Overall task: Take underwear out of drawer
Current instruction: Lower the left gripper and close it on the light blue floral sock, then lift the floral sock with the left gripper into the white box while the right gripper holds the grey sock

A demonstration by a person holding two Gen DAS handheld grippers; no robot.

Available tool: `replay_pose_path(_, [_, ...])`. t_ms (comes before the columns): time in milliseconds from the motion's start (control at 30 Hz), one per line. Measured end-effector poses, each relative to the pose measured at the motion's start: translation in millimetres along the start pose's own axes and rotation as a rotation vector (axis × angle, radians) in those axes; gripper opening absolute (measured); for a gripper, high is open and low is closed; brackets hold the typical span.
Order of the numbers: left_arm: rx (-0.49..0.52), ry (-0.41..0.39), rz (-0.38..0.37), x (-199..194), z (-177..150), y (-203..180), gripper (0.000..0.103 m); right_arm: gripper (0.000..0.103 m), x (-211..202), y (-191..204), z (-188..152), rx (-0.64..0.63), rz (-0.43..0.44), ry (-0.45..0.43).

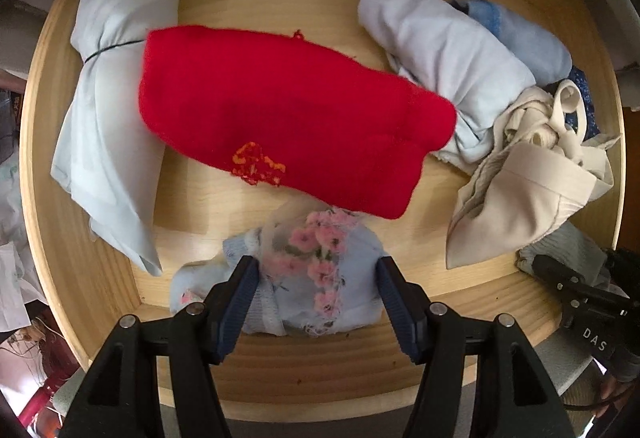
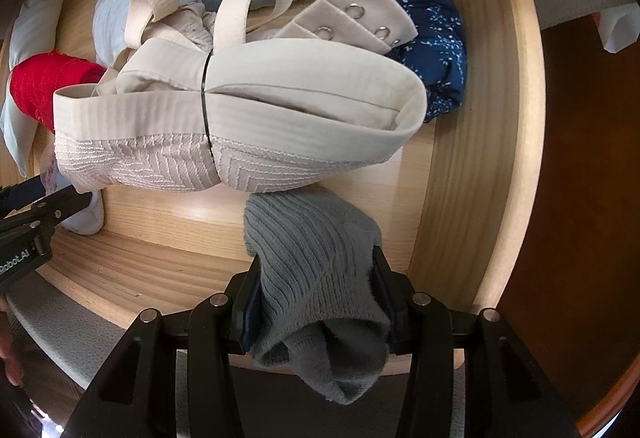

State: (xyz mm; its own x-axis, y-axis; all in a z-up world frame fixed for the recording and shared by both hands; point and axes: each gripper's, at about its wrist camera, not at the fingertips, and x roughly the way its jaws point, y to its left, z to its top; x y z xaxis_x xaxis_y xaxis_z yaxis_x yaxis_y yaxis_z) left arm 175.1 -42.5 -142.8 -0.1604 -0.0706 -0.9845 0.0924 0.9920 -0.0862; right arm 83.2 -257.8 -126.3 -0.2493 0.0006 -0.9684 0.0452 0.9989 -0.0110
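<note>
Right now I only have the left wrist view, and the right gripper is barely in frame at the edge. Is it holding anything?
Observer: Yes. The right gripper is shut on a grey ribbed knit piece.
Operator: Is the cream bundle loose?
Observer: No. A thin dark band cinches the cream bra round its middle.
Operator: I see a scrap of dark blue behind it. What is it?
Observer: A navy garment with white specks. The bra's hook tab lies over part of it.
</note>
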Motion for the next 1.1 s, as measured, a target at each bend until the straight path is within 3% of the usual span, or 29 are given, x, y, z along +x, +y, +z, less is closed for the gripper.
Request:
replay_pose_path(233, [0.021,-0.043,0.025,-6,-6,3,0.029,0.044,3,-4,6,0.007,0.012,0.002])
replay_pose_path(333, [0.006,-0.056,0.012,-8,-9,6,0.025,0.044,4,-5,8,0.006,0.011,0.002])
replay_pose_path(800, [0.013,-0.150,-0.014,-59,-26,16,0.021,0.044,4,-9,9,0.006,0.010,0.002])
replay_pose_path(900, [0.018,-0.174,-0.018,-71,-50,15,0.022,0.044,4,-9,10,0.007,0.010,0.001])
replay_pose_path(1100, [0.020,-0.238,-0.046,-113,-54,20,0.021,0.044,6,-8,11,0.005,0.005,0.003])
